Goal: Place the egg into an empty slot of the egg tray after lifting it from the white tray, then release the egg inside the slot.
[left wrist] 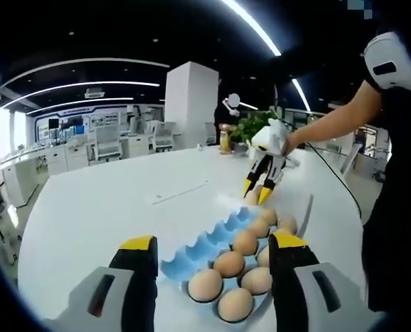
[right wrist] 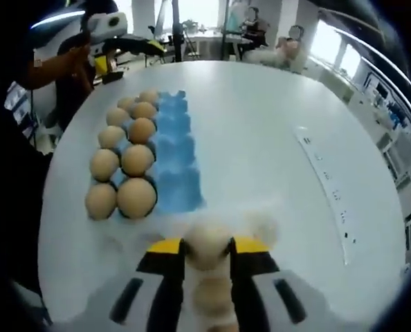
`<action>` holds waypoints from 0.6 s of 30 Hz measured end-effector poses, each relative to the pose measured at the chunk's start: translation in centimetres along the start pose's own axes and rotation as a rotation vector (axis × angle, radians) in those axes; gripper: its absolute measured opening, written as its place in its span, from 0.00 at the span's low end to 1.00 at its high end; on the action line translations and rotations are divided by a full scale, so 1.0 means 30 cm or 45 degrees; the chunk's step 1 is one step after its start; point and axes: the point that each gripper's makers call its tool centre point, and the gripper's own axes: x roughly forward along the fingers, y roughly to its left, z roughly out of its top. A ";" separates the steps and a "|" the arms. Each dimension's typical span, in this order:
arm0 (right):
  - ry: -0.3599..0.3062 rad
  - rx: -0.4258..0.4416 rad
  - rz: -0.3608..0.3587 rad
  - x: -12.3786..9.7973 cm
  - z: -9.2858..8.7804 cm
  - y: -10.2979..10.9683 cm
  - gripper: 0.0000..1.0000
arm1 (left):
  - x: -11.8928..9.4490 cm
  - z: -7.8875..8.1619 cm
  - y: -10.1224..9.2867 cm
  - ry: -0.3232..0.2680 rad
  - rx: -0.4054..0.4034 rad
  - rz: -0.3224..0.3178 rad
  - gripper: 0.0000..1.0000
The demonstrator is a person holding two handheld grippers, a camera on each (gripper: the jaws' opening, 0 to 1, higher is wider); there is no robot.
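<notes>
Right gripper [right wrist: 207,250] is clamped on an egg [right wrist: 207,243], jaws snug on both sides, just off the near end of the blue egg tray [right wrist: 174,149]. A second egg [right wrist: 264,227] sits right beside the held one, all a bit blurry there so the white tray is hard to make out. Left gripper [left wrist: 212,250] hangs spread wide with nothing in it, above the egg tray's other end. Two rows of the tray are full of eggs [right wrist: 138,159]; the row next to them is bare. Beyond the tray: a plant [left wrist: 250,124], a jar [left wrist: 225,140] and a thin strip [right wrist: 323,187] on the white table [right wrist: 261,117].
</notes>
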 end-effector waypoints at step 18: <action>-0.099 -0.006 -0.032 -0.087 0.036 0.005 0.25 | -0.004 0.005 0.008 0.003 0.006 0.019 0.65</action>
